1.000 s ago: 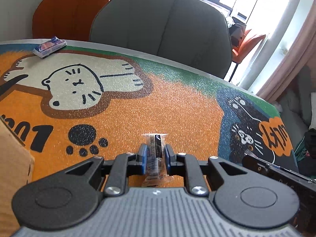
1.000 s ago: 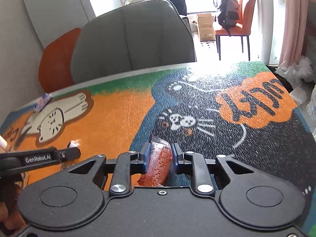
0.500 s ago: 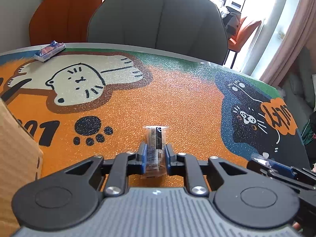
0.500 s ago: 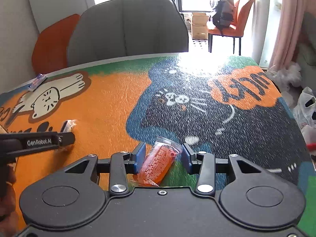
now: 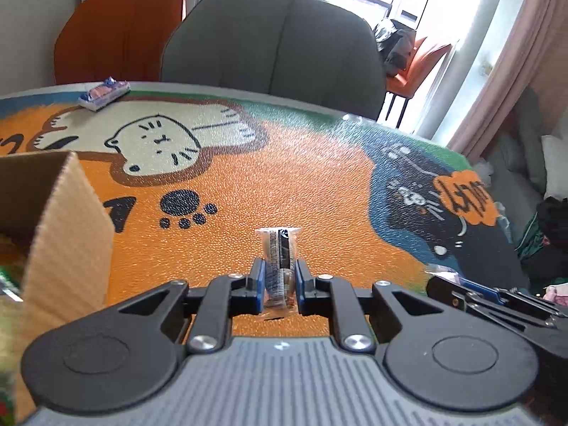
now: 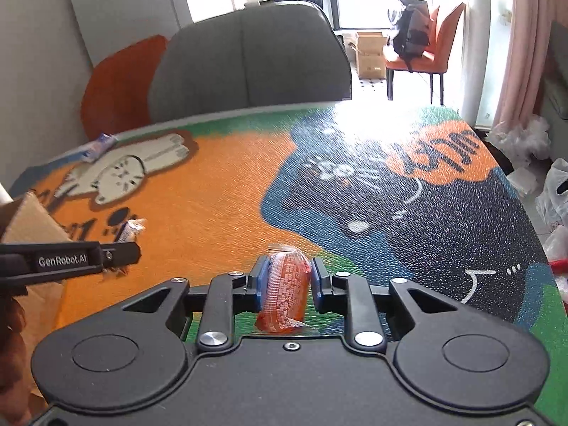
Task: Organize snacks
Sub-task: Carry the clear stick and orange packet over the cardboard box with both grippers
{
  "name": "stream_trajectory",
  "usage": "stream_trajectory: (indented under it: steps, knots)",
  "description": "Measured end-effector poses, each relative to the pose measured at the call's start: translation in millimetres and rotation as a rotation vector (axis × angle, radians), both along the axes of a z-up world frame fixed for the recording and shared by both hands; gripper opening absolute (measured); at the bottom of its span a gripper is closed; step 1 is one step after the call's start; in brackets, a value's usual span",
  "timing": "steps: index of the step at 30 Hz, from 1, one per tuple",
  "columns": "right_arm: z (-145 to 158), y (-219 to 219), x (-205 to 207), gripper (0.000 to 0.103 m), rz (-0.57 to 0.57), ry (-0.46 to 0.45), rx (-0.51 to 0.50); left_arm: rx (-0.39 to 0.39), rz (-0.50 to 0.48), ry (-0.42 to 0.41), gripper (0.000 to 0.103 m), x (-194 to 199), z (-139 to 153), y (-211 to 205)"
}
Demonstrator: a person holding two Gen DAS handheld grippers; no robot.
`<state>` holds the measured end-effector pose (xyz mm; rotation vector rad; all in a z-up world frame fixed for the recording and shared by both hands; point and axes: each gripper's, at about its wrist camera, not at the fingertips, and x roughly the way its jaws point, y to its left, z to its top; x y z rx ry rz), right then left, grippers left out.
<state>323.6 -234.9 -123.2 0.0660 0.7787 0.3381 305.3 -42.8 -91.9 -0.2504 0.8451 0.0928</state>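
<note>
My left gripper (image 5: 278,277) is shut on a small clear packet with a dark snack (image 5: 278,259) and holds it above the orange mat. My right gripper (image 6: 287,277) is shut on an orange-red snack packet (image 6: 285,291). A cardboard box (image 5: 67,234) stands at the left, close to the left gripper; its corner shows in the right wrist view (image 6: 32,223). A blue-and-white snack packet (image 5: 103,93) lies at the table's far left edge; it also shows in the right wrist view (image 6: 97,145). The left gripper with its packet (image 6: 129,230) shows at the left of the right wrist view.
The table wears a cartoon cat mat (image 5: 284,163). A grey chair (image 5: 273,42) and an orange chair (image 5: 117,32) stand behind the far edge. The right gripper's side (image 5: 497,301) is near the left one. Bags and clutter (image 6: 532,163) lie on the floor at right.
The right gripper had opened around the orange packet half a second ago and has shut on it again. The left gripper has moved left toward the cardboard box with its packet.
</note>
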Motion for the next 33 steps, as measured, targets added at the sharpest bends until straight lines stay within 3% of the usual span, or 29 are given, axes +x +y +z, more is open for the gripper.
stream_trajectory:
  steps: [19,33]
  knots:
    - [83,51,-62,0.023,0.141,-0.147,0.125,0.001,0.040,-0.149,0.016,-83,78,45]
    - [104,104,-90,0.023,0.261,-0.190,0.145,0.028,0.146,-0.165,0.016,-132,89,104]
